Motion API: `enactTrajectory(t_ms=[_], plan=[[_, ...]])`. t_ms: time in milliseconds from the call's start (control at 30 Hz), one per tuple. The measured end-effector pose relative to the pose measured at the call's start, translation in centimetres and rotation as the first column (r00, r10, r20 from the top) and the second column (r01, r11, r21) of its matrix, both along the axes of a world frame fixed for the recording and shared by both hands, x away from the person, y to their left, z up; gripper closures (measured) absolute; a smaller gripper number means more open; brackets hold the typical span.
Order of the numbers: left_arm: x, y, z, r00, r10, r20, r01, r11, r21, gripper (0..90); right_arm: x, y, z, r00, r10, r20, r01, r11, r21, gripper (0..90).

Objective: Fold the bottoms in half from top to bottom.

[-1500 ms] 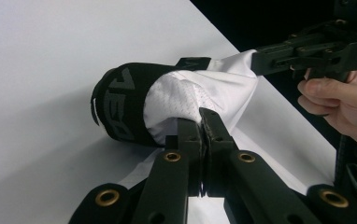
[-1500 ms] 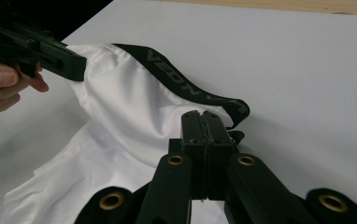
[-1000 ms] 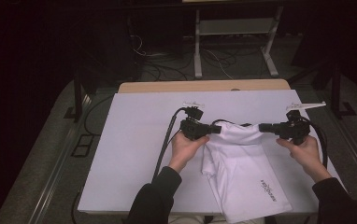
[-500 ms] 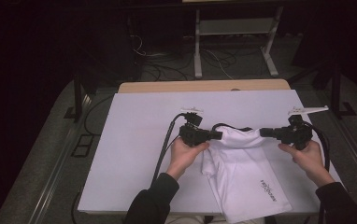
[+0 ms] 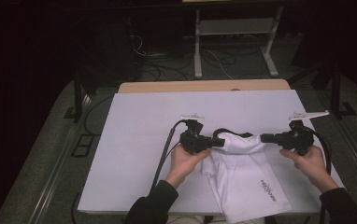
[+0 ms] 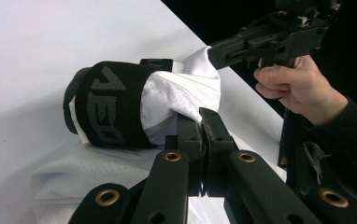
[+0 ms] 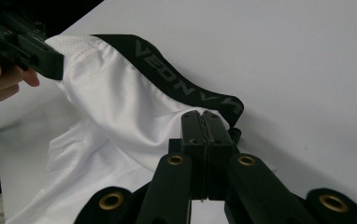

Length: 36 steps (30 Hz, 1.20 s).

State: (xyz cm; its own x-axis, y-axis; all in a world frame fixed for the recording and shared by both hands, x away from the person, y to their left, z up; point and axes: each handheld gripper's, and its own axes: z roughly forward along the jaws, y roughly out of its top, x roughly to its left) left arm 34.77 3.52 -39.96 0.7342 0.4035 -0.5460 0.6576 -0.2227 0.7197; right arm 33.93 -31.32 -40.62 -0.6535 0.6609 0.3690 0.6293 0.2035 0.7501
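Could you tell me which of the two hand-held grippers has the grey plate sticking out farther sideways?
The right hand-held gripper: its grey plate juts well out toward the table's right edge, while the left hand-held gripper carries a shorter one.

A white mesh fabric garment has a black elastic waistband carrying dark grey woven lettering, and a small dark printed logo sits on its lower part. The cloth shows a fine pinhole pattern in the left gripper view. It lies on a flat white table cover, behind which a strip of pale tan wooden tabletop shows. Both grippers, the left gripper and the right gripper, are matte black with brass-coloured round rivets. The person's sleeves are dark.
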Motion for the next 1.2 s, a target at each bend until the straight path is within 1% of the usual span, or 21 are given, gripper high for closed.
enactTrajectory(t_ms=[167,433,533,567,667,800,900,1133,1200], plan=[[-0.4,-0.1,-0.4,0.9999,-0.01,-0.013,0.01,0.9999,-0.008,86.7,-0.3,-0.1,-0.3,1.0,0.004,-0.006,-0.004,1.0,-0.004,88.1],[-1.2,0.1,-1.0,0.9997,-0.017,-0.018,0.017,0.9998,-0.006,86.7,-0.8,-0.1,-0.4,0.9997,0.017,-0.016,-0.017,1.0,-0.002,88.1],[-1.5,0.2,-1.3,0.9995,-0.019,-0.024,0.019,0.9997,-0.015,86.7,-0.9,-0.1,-0.5,0.9994,0.025,-0.024,-0.025,1.0,-0.002,88.1],[-1.6,0.2,-1.3,0.9995,-0.023,-0.02,0.023,0.9997,-0.013,86.7,-1.0,0.0,-0.6,0.9993,0.029,-0.023,-0.029,1.0,-0.003,88.1],[-2.0,0.3,-1.5,0.9991,-0.031,-0.03,0.03,0.9991,-0.028,86.7,-1.1,0.0,-0.7,0.9988,0.039,-0.029,-0.039,0.999,-0.006,88.1],[-2.7,0.2,-1.5,0.9986,-0.044,-0.028,0.043,0.9983,-0.039,86.7,-1.4,0.0,-0.8,0.9981,0.049,-0.036,-0.049,0.999,-0.006,88.1],[-3.2,0.1,-1.7,0.9979,-0.053,-0.037,0.051,0.9969,-0.06,86.7,-1.7,-0.1,-0.9,0.9976,0.052,-0.045,-0.052,0.999,-0.003,88.1],[-4.6,-0.3,-2.8,0.9946,-0.083,-0.062,0.077,0.9927,-0.092,86.7,-2.2,-0.4,-1.2,0.9962,0.065,-0.057,-0.066,0.998,-0.01,88.1],[-5.0,-0.4,-3.2,0.9932,-0.091,-0.072,0.084,0.992,-0.094,86.7,-2.4,-0.4,-1.2,0.9955,0.069,-0.065,-0.069,0.998,-0.011,88.1]])
